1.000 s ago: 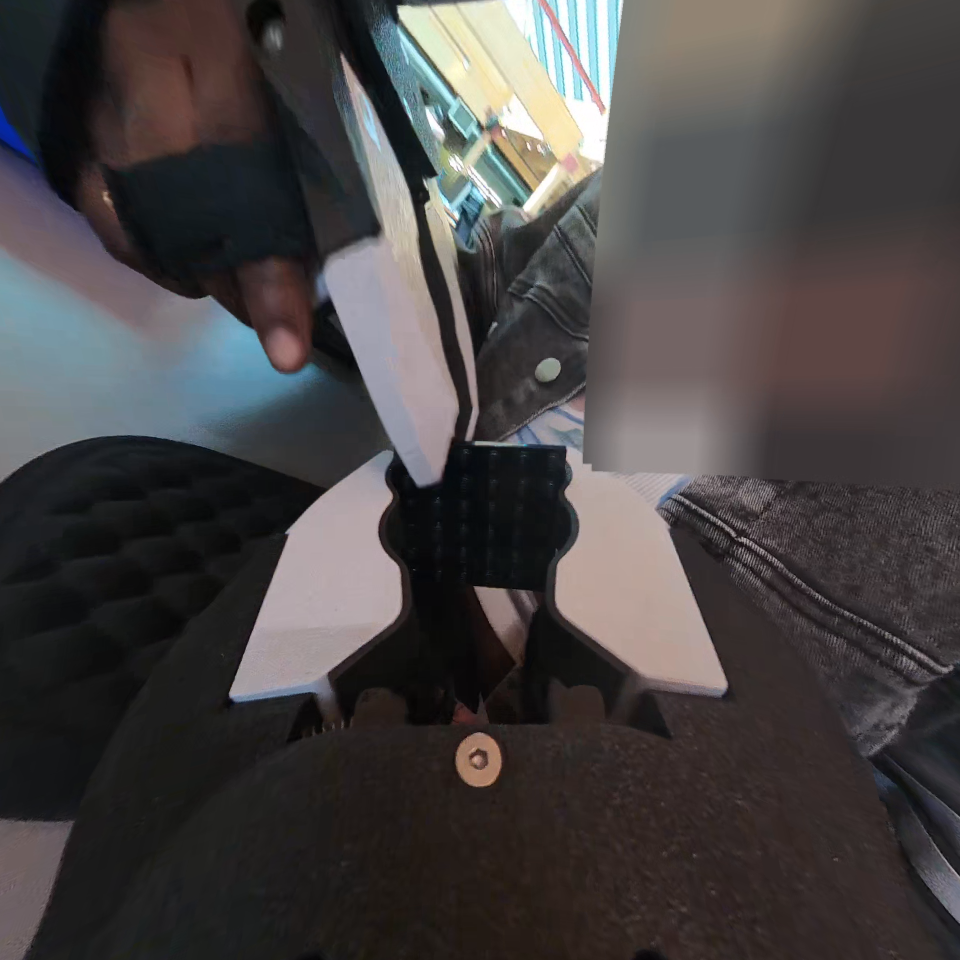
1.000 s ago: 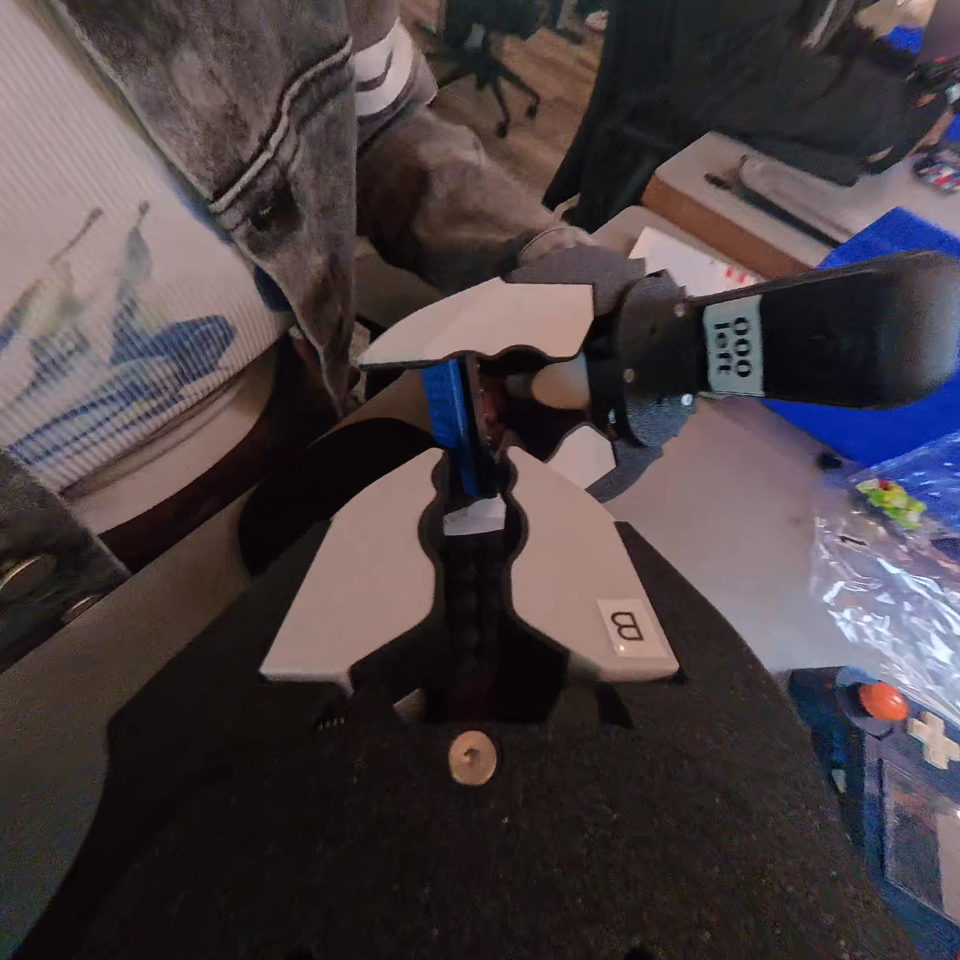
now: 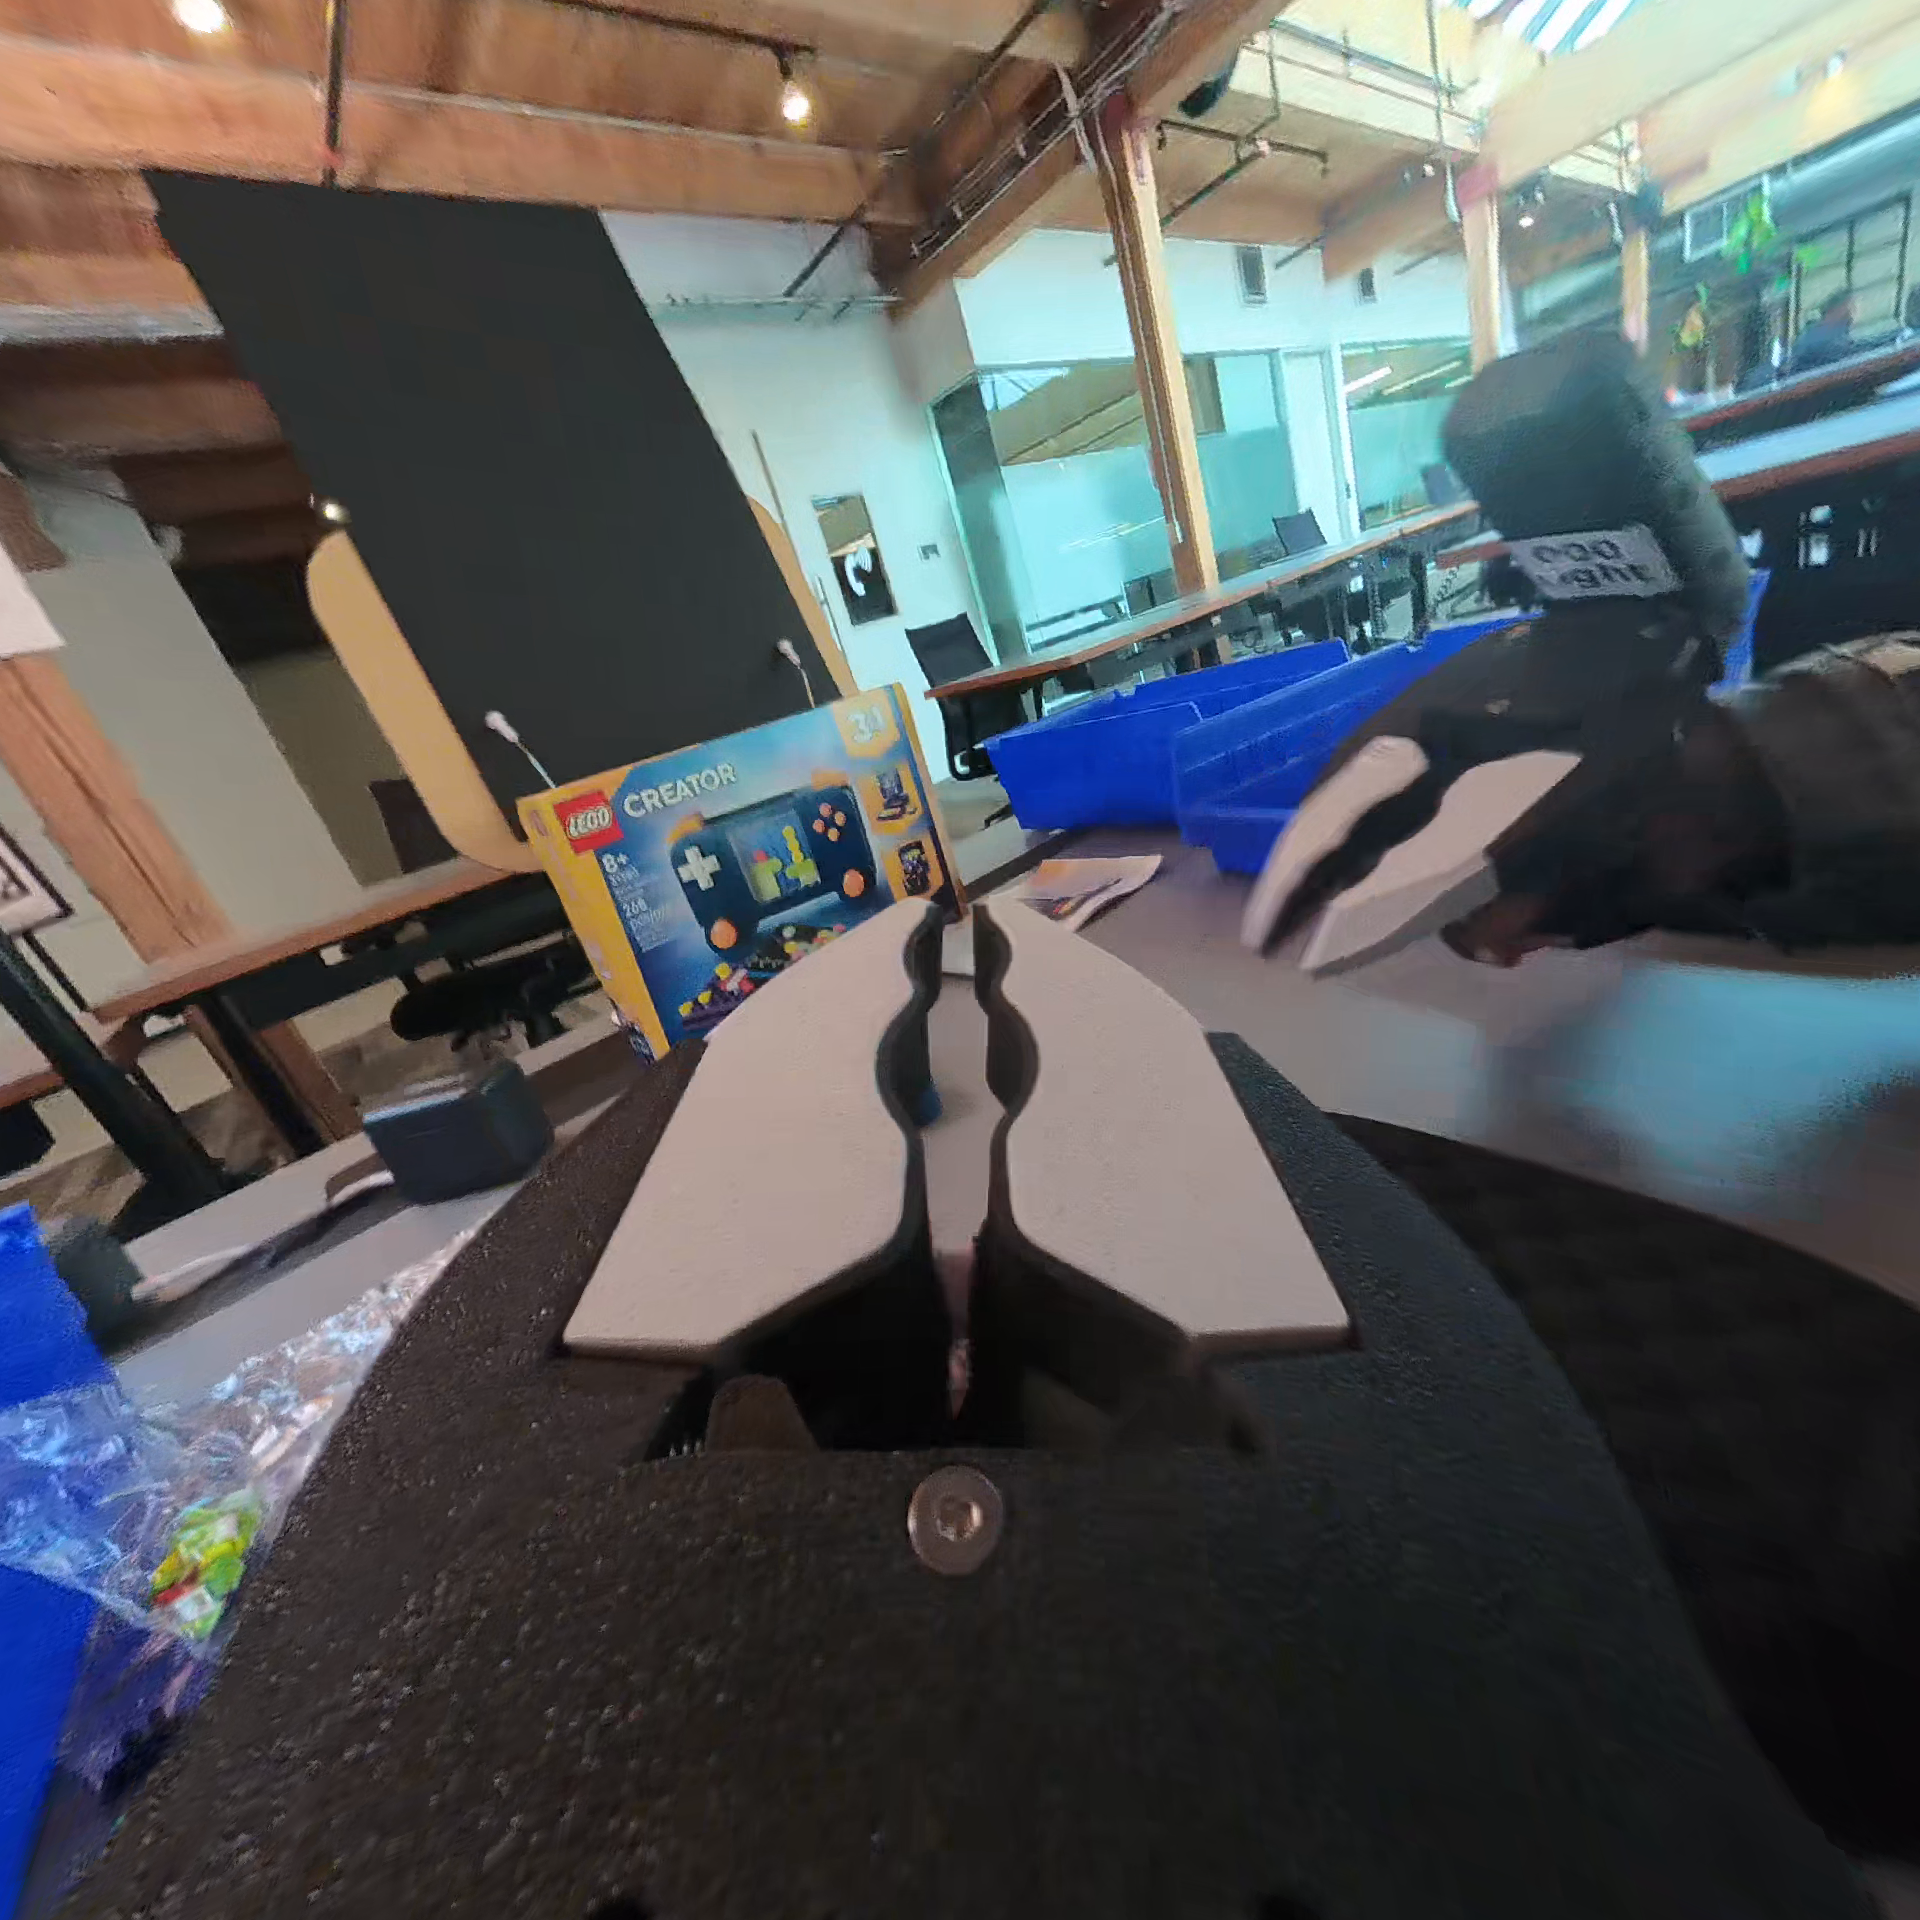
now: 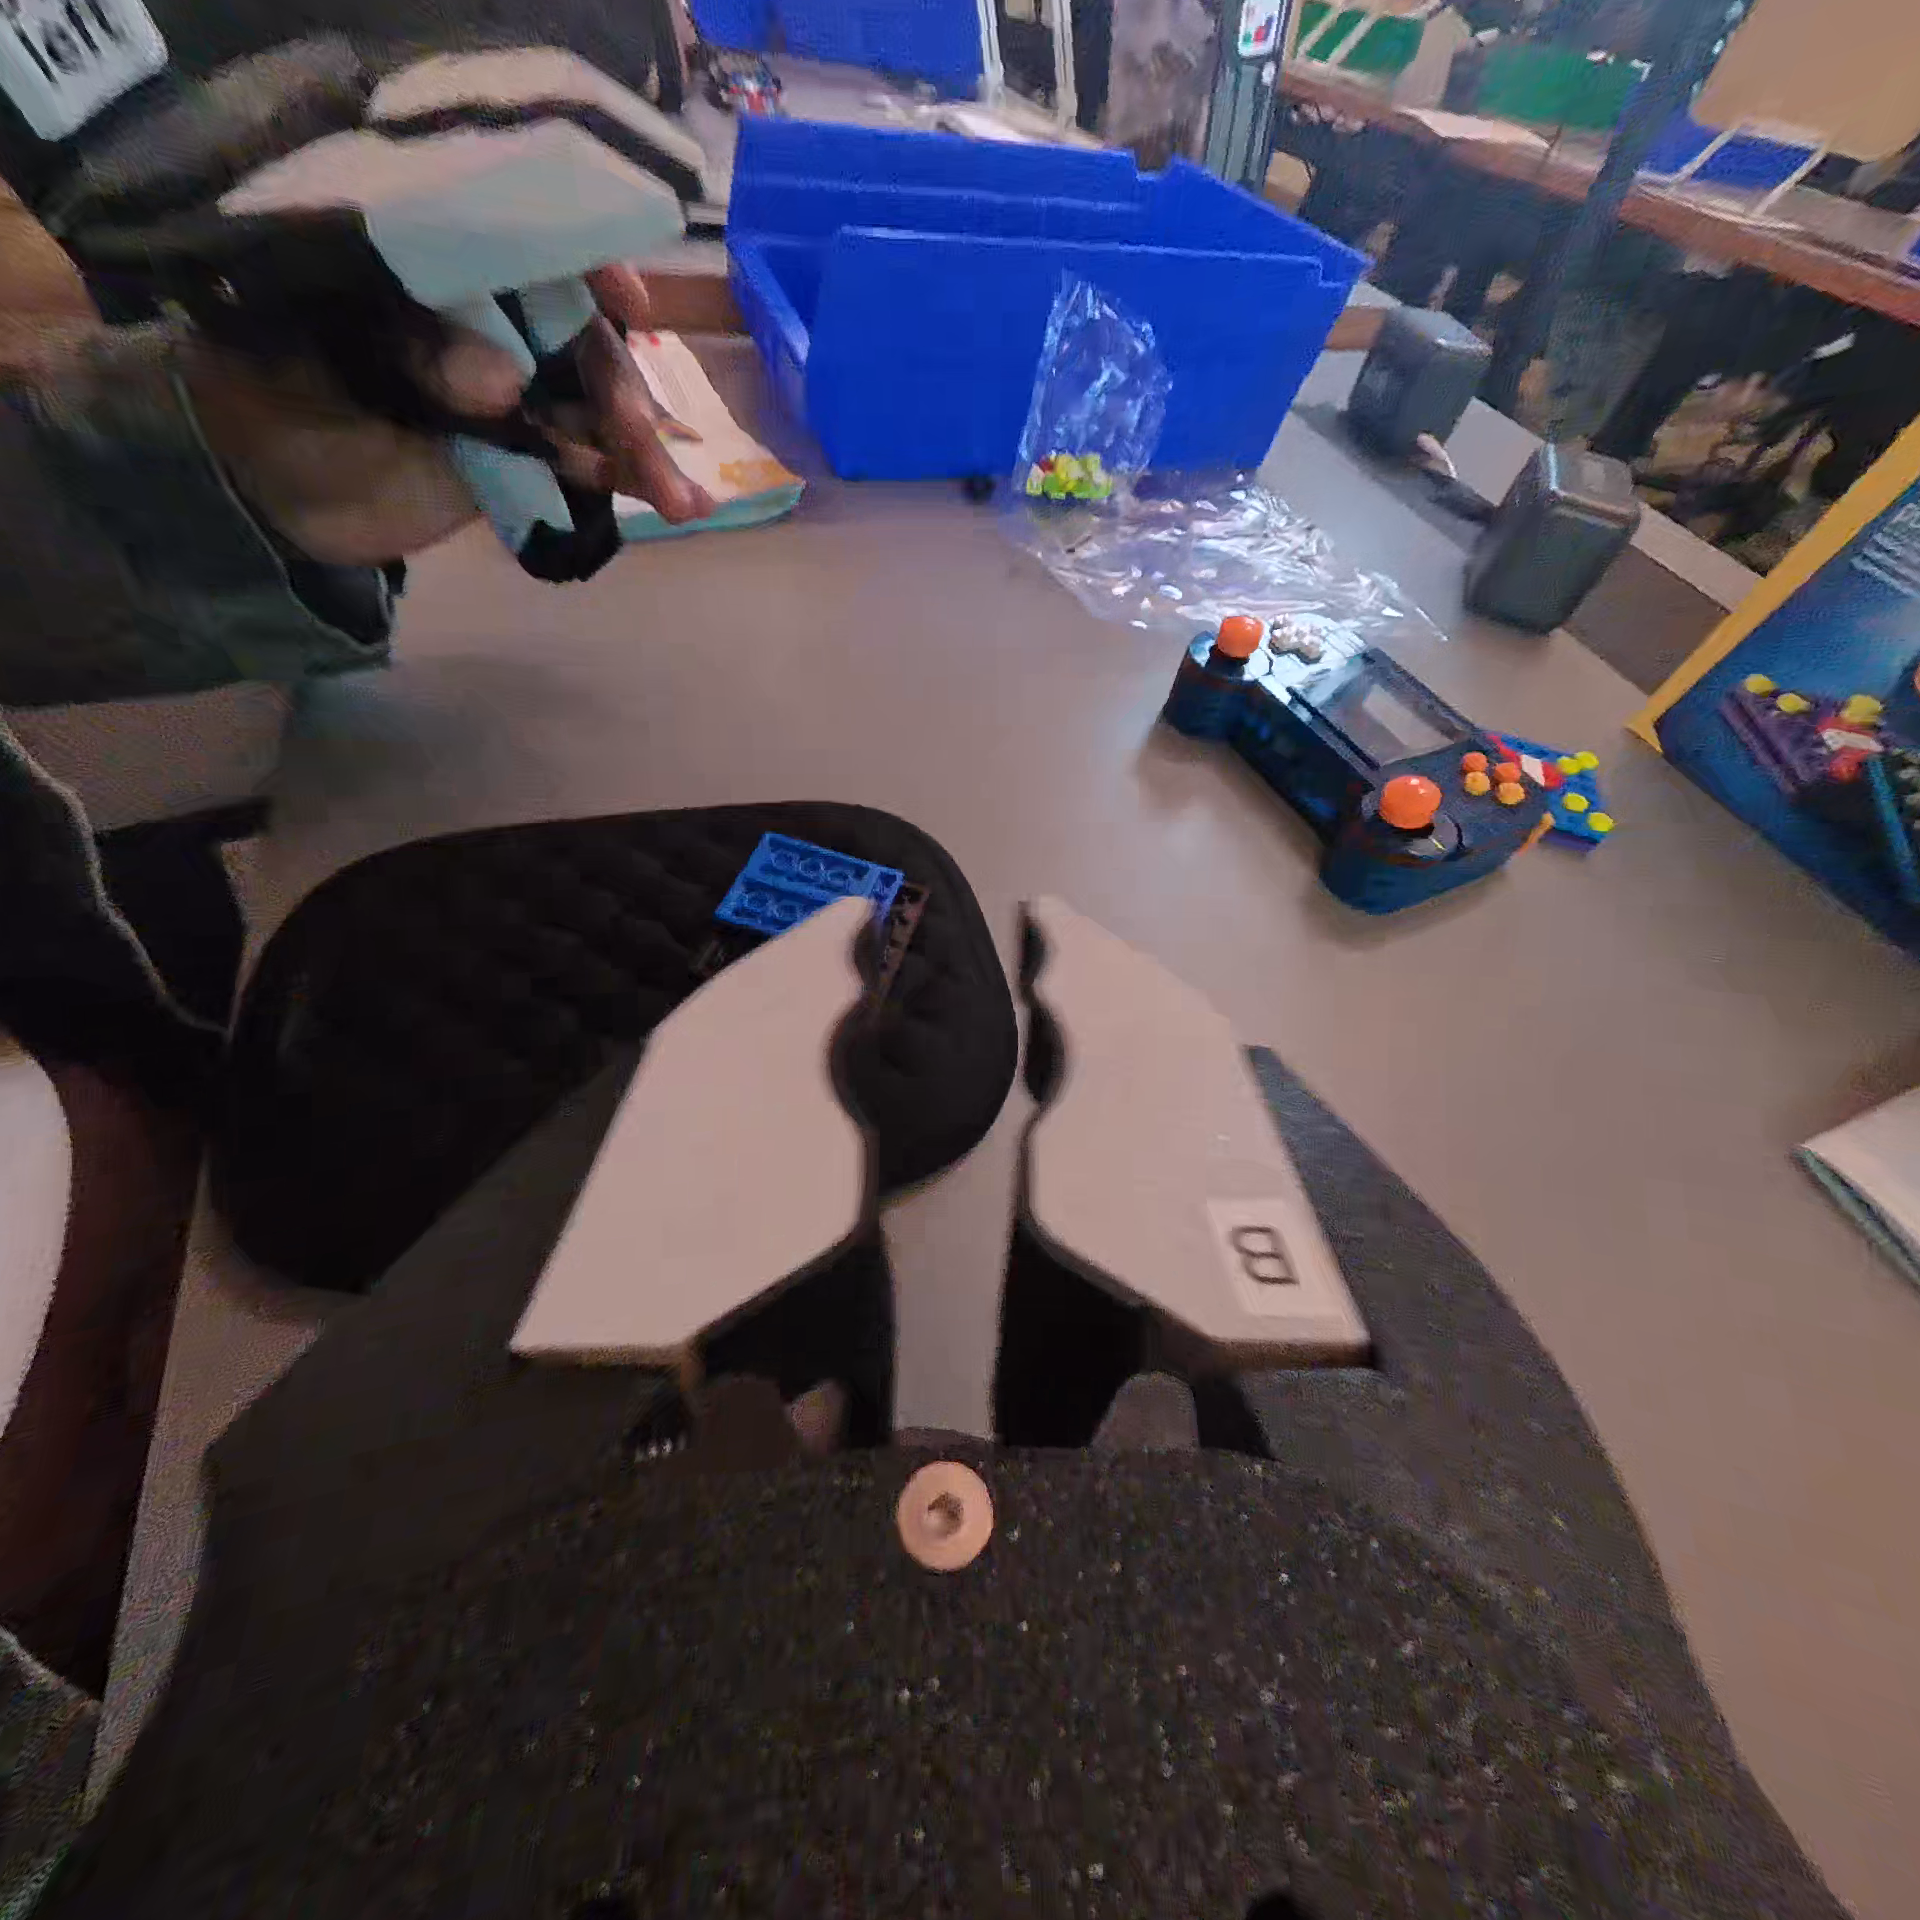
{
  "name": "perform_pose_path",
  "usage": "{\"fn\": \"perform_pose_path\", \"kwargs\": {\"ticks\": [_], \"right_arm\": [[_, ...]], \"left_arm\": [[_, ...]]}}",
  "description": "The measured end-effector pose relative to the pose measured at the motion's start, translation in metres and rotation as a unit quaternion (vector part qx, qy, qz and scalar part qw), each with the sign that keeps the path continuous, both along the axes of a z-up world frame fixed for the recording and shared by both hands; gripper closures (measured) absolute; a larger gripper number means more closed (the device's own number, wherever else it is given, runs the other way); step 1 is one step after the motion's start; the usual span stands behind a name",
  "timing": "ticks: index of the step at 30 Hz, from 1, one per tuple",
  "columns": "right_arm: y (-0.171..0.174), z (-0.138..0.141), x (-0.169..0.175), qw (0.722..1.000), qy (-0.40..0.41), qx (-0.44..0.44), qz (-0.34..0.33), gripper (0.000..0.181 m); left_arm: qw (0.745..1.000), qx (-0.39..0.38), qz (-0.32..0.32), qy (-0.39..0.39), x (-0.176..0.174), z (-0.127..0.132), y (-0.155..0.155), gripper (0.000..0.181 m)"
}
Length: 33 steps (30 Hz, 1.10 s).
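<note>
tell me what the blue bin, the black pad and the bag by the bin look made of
Blue bin: rigid plastic, smooth moulded walls with a dull sheen. Black pad: apparently soft fabric or foam, matte with quilted dimples. Bag: thin clear plastic film, crinkled and glinting.

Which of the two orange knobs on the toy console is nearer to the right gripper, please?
The knob at the console's end with the small orange buttons lies closer to the right gripper; the other knob sits at the far end, beside the clear plastic.
</note>
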State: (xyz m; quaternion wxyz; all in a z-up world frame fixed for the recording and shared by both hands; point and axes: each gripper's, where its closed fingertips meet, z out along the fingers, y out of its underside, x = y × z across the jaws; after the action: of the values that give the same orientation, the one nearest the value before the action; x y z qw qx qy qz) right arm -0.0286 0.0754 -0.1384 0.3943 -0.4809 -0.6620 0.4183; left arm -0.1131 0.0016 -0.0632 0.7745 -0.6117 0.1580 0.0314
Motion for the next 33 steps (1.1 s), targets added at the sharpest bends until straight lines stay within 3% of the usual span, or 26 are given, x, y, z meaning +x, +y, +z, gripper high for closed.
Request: {"fn": "perform_pose_path", "kwargs": {"ticks": [1, 2, 3, 4, 5, 7, 9, 10, 13, 18, 21, 25, 29, 33], "right_arm": [[-0.001, -0.005, 0.003, 1.000, -0.021, 0.017, -0.013, 0.181], [-0.003, -0.011, 0.005, 0.998, -0.051, 0.018, -0.022, 0.181], [-0.009, -0.020, 0.007, 0.996, -0.086, 0.005, -0.019, 0.181], [-0.016, -0.026, 0.007, 0.993, -0.113, -0.021, -0.017, 0.169], [-0.022, -0.030, 0.006, 0.990, -0.129, -0.050, -0.016, 0.173], [-0.036, -0.031, 0.006, 0.985, -0.149, -0.080, 0.013, 0.181], [-0.037, -0.031, 0.003, 0.985, -0.155, -0.077, 0.013, 0.181], [-0.036, -0.034, 0.001, 0.983, -0.169, -0.072, 0.009, 0.181], [-0.030, -0.040, -0.004, 0.977, -0.209, -0.050, -0.015, 0.159], [-0.028, -0.048, -0.009, 0.965, -0.258, -0.031, -0.031, 0.164], [-0.027, -0.052, -0.011, 0.962, -0.269, -0.028, -0.037, 0.164], [-0.025, -0.059, -0.012, 0.958, -0.282, -0.015, -0.045, 0.171], [-0.024, -0.064, -0.012, 0.953, -0.300, 0.008, -0.044, 0.172], [-0.023, -0.066, -0.015, 0.959, -0.276, 0.051, -0.029, 0.173]], "left_arm": [[1.000, -0.014, -0.005, -0.012, -0.001, -0.002, 0.002, 0.177], [0.998, -0.040, -0.038, -0.014, 0.006, -0.009, 0.004, 0.173], [0.993, -0.077, -0.082, -0.021, 0.018, -0.019, 0.007, 0.149], [0.988, -0.105, -0.101, -0.041, 0.024, -0.027, 0.013, 0.089], [0.985, -0.131, -0.093, -0.065, 0.026, -0.034, 0.021, 0.036], [0.979, -0.182, -0.091, -0.033, 0.032, -0.053, 0.027, 0.040], [0.976, -0.196, -0.083, 0.055, 0.035, -0.067, 0.028, 0.096], [0.970, -0.200, -0.101, 0.096, 0.042, -0.074, 0.027, 0.116], [0.945, -0.258, -0.128, 0.153, 0.051, -0.096, 0.034, 0.109], [0.902, -0.316, -0.209, 0.208, 0.057, -0.114, 0.044, 0.106], [0.882, -0.342, -0.264, 0.188, 0.066, -0.114, 0.048, 0.115], [0.857, -0.396, -0.285, 0.165, 0.063, -0.129, 0.053, 0.127], [0.850, -0.412, -0.308, 0.115, 0.069, -0.136, 0.051, 0.142], [0.854, -0.404, -0.313, 0.100, 0.072, -0.139, 0.052, 0.144]]}}
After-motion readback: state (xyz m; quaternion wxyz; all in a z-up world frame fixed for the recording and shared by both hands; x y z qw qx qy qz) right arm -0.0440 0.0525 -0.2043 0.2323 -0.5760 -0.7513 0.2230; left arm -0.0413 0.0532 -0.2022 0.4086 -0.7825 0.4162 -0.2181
